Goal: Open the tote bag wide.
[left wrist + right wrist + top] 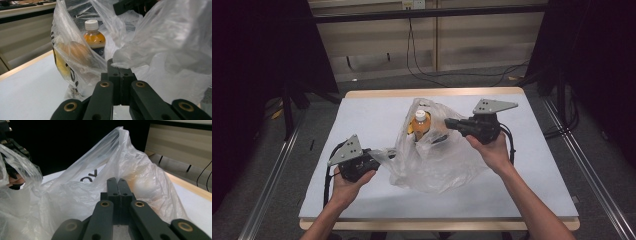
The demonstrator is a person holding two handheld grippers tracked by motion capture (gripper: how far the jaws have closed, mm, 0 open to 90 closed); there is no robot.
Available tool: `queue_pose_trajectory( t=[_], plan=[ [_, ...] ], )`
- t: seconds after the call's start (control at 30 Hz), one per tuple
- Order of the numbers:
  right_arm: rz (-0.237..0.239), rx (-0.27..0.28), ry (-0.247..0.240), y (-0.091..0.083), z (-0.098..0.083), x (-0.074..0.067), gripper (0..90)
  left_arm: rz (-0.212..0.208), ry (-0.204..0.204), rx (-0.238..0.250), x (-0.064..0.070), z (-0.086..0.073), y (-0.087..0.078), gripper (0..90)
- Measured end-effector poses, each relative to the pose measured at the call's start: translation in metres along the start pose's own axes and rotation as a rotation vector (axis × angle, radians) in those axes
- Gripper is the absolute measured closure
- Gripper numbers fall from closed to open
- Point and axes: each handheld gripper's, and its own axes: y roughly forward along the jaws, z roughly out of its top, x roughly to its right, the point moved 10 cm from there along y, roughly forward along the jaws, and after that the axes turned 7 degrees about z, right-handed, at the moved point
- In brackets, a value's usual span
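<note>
A clear plastic bag (437,160) lies crumpled in the middle of the table. In it stands a bottle (419,122) with orange drink and a white cap, also seen in the left gripper view as the bottle (94,37) beside a round brownish item (75,51). My left gripper (382,156) reaches the bag's left edge, and its jaws (117,61) are shut with bag film pinched at their tips. My right gripper (448,122) is at the bag's upper right rim. Its jaws (117,180) are shut on a fold of the bag (100,185).
The table (362,115) has a pale grey top with a wooden rim. Cables (422,70) lie on the floor behind it, and metal rails (272,175) run along both sides. In the left gripper view the other gripper (130,5) shows at the top.
</note>
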Motion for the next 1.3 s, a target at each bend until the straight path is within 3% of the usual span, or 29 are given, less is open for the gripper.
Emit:
queue_pose_trajectory(
  t=[0.1,0.27,0.6,0.73,0.87,1.0,1.2,1.3],
  plan=[
    [-0.001,0.005,0.006,-0.001,0.003,0.008,90.0,0.026,0.015,-0.017,-0.010,-0.003,0.003,90.0],
    [-0.010,0.013,0.009,-0.002,0.007,0.019,90.0,0.049,-0.017,-0.025,-0.024,-0.007,0.008,90.0],
    [-0.039,0.054,0.021,-0.015,0.023,0.044,90.0,0.086,-0.032,-0.026,-0.046,-0.007,0.014,90.0],
    [-0.070,0.042,0.016,-0.020,0.026,0.056,90.0,0.124,-0.031,-0.041,-0.060,-0.007,0.014,90.0],
    [-0.116,0.021,0.022,-0.023,0.025,0.074,90.0,0.142,-0.067,-0.041,-0.075,-0.010,0.016,90.0],
    [-0.157,0.005,0.036,-0.027,0.020,0.090,90.0,0.167,-0.075,-0.055,-0.084,-0.016,0.015,90.0],
    [-0.206,-0.005,0.062,-0.036,0.012,0.108,90.0,0.181,-0.112,-0.053,-0.097,-0.025,0.010,90.0],
    [-0.229,-0.013,0.070,-0.039,0.010,0.115,90.0,0.221,-0.125,-0.060,-0.108,-0.028,0.007,90.0]
  ],
)
